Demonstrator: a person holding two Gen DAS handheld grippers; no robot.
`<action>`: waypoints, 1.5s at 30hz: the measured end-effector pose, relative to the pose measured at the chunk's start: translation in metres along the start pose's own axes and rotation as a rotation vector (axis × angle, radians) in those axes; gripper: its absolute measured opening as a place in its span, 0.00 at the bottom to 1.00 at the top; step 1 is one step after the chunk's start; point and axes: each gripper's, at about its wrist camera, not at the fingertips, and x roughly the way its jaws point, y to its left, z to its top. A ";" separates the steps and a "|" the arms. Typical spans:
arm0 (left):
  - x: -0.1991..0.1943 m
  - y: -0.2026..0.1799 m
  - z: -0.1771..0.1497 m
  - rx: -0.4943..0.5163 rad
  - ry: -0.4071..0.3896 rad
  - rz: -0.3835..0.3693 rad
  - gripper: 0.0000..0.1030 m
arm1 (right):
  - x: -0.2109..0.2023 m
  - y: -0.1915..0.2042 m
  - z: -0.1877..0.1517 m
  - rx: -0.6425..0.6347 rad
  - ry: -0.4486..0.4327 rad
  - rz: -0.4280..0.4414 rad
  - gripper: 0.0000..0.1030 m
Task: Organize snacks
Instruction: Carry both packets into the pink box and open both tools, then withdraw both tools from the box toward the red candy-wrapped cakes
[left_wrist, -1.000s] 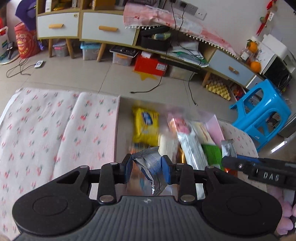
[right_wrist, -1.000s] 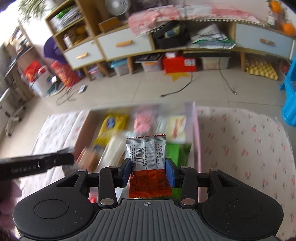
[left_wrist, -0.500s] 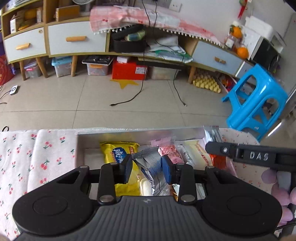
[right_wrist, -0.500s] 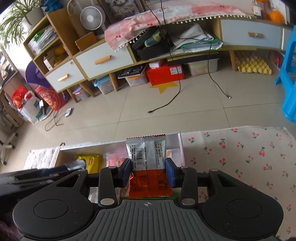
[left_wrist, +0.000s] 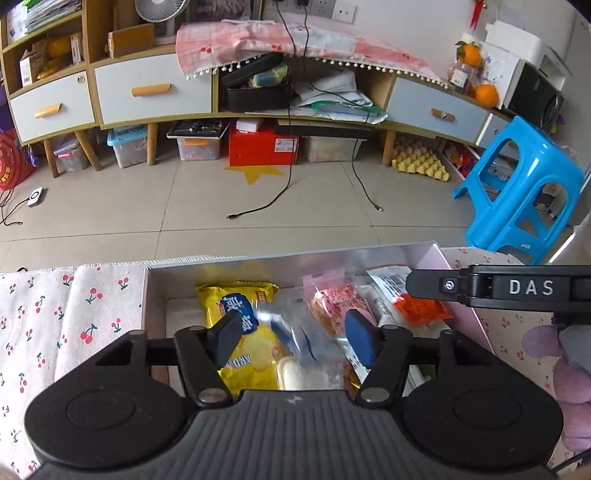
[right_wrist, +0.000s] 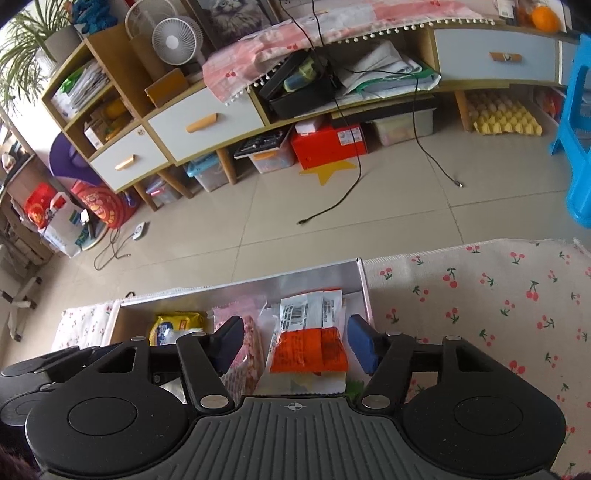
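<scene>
A shallow snack box (left_wrist: 295, 260) with a silver inner wall sits on the cherry-print cloth and holds several packets. My left gripper (left_wrist: 293, 341) is open above it; a blurred silver packet (left_wrist: 291, 328) is loose between the jaws, over the yellow packet (left_wrist: 240, 314). A pink packet (left_wrist: 334, 302) lies to the right. My right gripper (right_wrist: 297, 343) is open over the box (right_wrist: 314, 275); an orange and white packet (right_wrist: 310, 332) lies in the box between its jaws, touching neither. The right gripper's arm (left_wrist: 498, 288) crosses the left wrist view.
The cherry-print cloth (right_wrist: 480, 302) spreads on both sides of the box. Beyond is tiled floor with loose cables (left_wrist: 288, 184), a long low cabinet (left_wrist: 155, 92) with storage bins under it, and a blue plastic stool (left_wrist: 524, 192) at the right.
Both grippers opened and let go of their packets over the box: the silver packet left the left jaws, and the orange and white packet dropped from the right jaws.
</scene>
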 end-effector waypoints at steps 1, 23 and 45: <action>0.000 0.000 0.001 0.000 0.001 -0.003 0.64 | -0.002 0.001 -0.001 -0.001 -0.002 0.003 0.66; -0.077 0.002 -0.033 -0.006 0.017 0.042 0.94 | -0.091 0.037 -0.054 -0.112 -0.011 -0.014 0.88; -0.100 0.014 -0.128 -0.188 -0.022 0.107 0.98 | -0.112 0.037 -0.158 -0.206 -0.133 -0.025 0.95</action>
